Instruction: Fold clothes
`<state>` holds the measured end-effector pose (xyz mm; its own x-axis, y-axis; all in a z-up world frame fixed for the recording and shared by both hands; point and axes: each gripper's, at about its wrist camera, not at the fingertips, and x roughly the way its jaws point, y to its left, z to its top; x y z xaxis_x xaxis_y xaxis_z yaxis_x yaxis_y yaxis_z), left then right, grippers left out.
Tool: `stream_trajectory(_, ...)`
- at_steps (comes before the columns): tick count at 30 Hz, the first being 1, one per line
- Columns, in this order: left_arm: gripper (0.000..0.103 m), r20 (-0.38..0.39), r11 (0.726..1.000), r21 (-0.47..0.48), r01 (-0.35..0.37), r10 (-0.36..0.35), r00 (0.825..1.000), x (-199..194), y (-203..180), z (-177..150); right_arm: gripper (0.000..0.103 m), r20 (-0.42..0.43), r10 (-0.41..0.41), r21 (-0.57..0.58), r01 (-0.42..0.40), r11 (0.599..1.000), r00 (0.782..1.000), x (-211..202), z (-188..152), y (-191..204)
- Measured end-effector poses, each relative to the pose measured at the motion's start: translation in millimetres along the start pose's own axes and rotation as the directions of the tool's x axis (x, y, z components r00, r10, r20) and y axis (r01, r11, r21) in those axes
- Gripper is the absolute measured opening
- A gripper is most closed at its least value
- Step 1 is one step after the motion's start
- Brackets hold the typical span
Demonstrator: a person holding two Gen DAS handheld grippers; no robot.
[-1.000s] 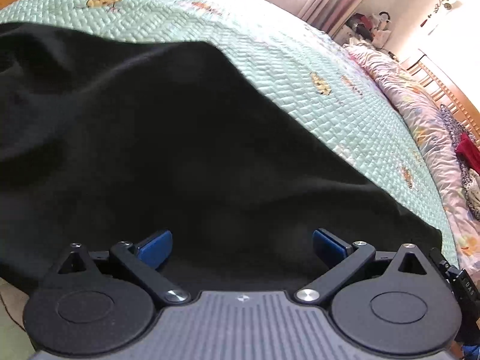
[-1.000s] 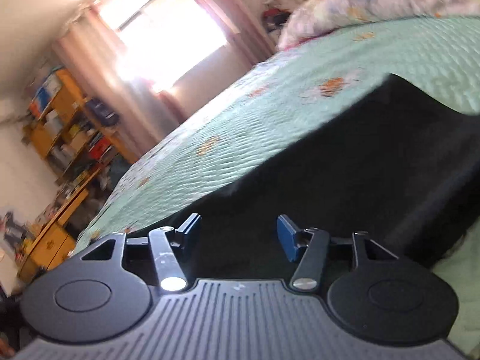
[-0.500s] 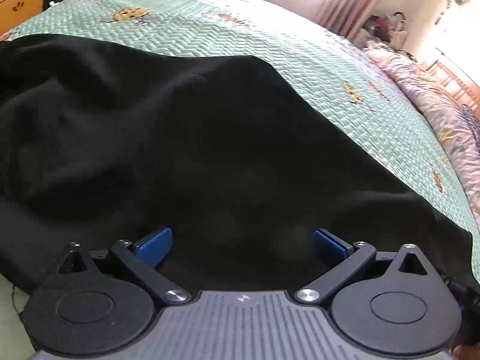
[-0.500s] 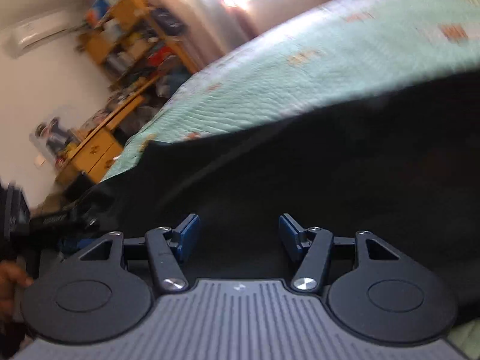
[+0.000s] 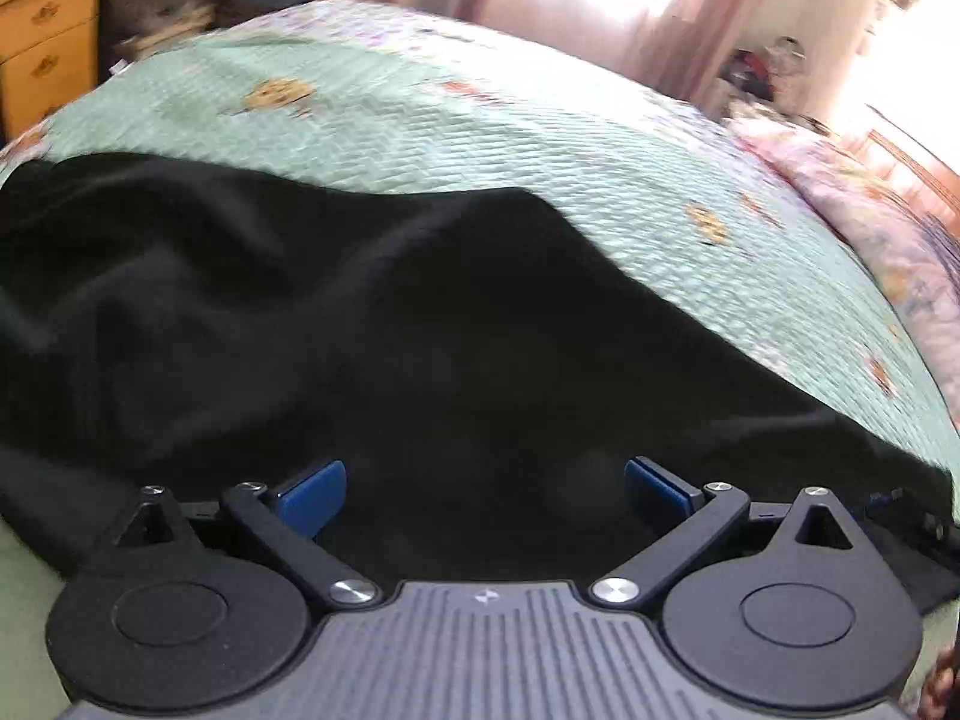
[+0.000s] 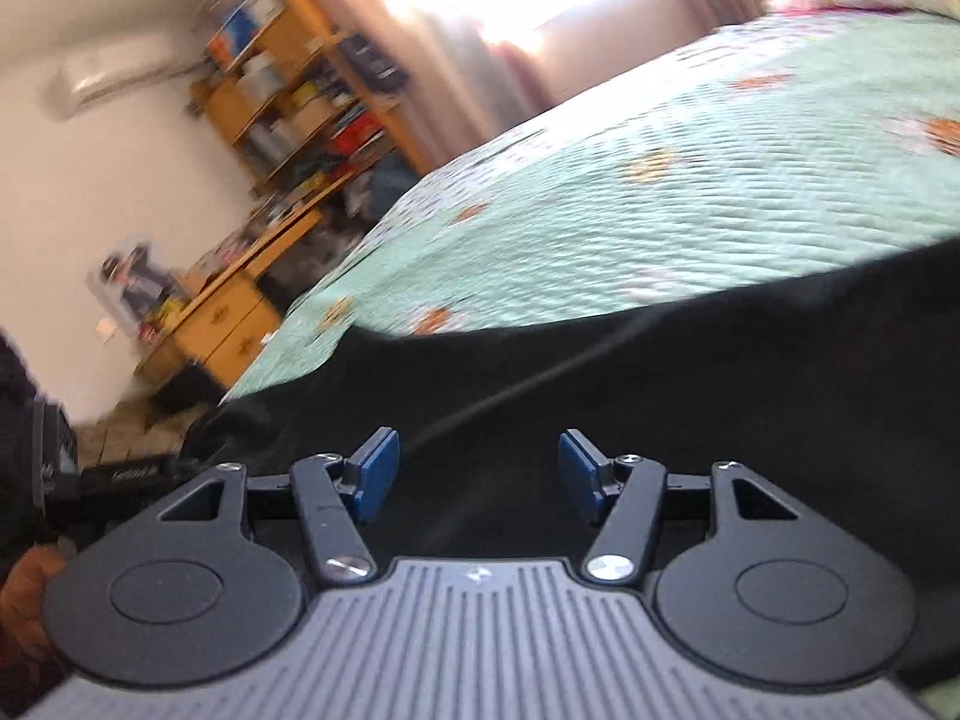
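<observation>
A black garment [image 5: 336,324] lies spread on the near part of the bed [image 5: 540,138], its long axis running across the left wrist view from the left edge down to the lower right, with one corner peaking toward the middle of the bed. The bed wears a mint-green quilted cover with small orange motifs; beyond it stand pink curtains [image 5: 690,6], wooden drawers [image 5: 42,48] and cluttered wooden shelves [image 6: 300,90]. The soft, matte cloth lies in loose folds, and both the left gripper [image 5: 486,495] and right gripper [image 6: 478,474] hold their blue-padded fingers [image 5: 312,495] apart over it, gripping nothing.
</observation>
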<state>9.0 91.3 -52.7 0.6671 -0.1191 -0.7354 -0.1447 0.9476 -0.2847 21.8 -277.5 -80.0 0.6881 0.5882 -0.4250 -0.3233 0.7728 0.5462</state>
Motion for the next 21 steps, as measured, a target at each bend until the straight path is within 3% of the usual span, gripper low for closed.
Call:
stream_trajectory(2,0.099,-0.050,0.997,-0.068,-0.024,0.020,0.999,11,15,-4,0.062,-0.037,0.015,-0.011,-0.016,1.000,0.999,13,-1,6)
stream_trajectory(7,0.102,-0.053,0.999,-0.010,-0.050,0.050,0.997,17,10,-12,0.062,-0.114,0.021,0.060,-0.014,0.998,0.993,34,-19,-4)
stream_trajectory(10,0.102,-0.056,0.999,-0.005,-0.050,0.050,0.997,19,9,-13,0.062,-0.070,0.065,0.164,-0.053,0.985,0.995,15,-29,-28)
stream_trajectory(13,0.102,-0.053,0.999,-0.019,-0.040,0.039,0.998,16,14,-14,0.062,-0.039,0.053,0.227,-0.043,0.973,0.998,-1,-29,-42)
stream_trajectory(18,0.101,-0.049,0.996,-0.088,-0.031,0.026,0.998,8,15,-5,0.065,0.034,-0.029,0.215,0.021,0.976,0.999,-25,-20,-39)
stream_trajectory(21,0.101,-0.003,0.998,-0.060,-0.026,0.026,1.000,-3,9,0,0.066,0.061,-0.082,0.193,0.069,0.979,0.995,-35,-19,-41)
